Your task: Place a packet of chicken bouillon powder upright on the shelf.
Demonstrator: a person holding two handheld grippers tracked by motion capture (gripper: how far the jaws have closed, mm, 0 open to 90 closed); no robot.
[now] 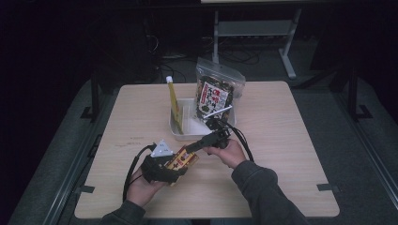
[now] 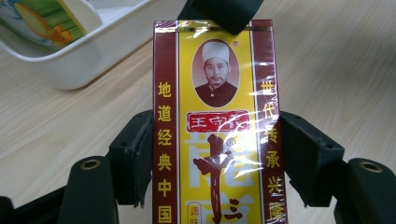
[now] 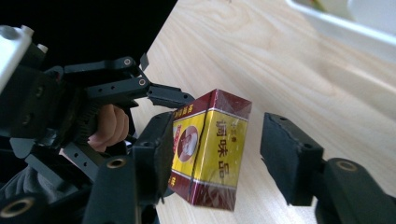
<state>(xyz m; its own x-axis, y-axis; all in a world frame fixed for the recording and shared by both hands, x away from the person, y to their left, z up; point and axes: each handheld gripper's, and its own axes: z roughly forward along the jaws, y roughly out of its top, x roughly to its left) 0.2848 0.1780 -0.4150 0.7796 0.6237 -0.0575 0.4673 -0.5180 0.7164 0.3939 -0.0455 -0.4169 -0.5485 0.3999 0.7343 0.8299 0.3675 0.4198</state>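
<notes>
Holding the seasoning box [image 2: 215,130] above the counter [image 1: 291,140], left gripper [image 2: 217,154] fingers clamped on its sides; right gripper [image 3: 215,158] fingers half-open around its end (one touching). Light, stiff carton, slippery film; best taken across flat faces.

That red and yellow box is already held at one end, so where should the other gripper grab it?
At its free far end, coming in end-on. The left gripper clamps the box across its narrow sides near one end, so the other end juts out clear. The right gripper straddles that end; one pad looks to be touching, the other stands off.
</notes>
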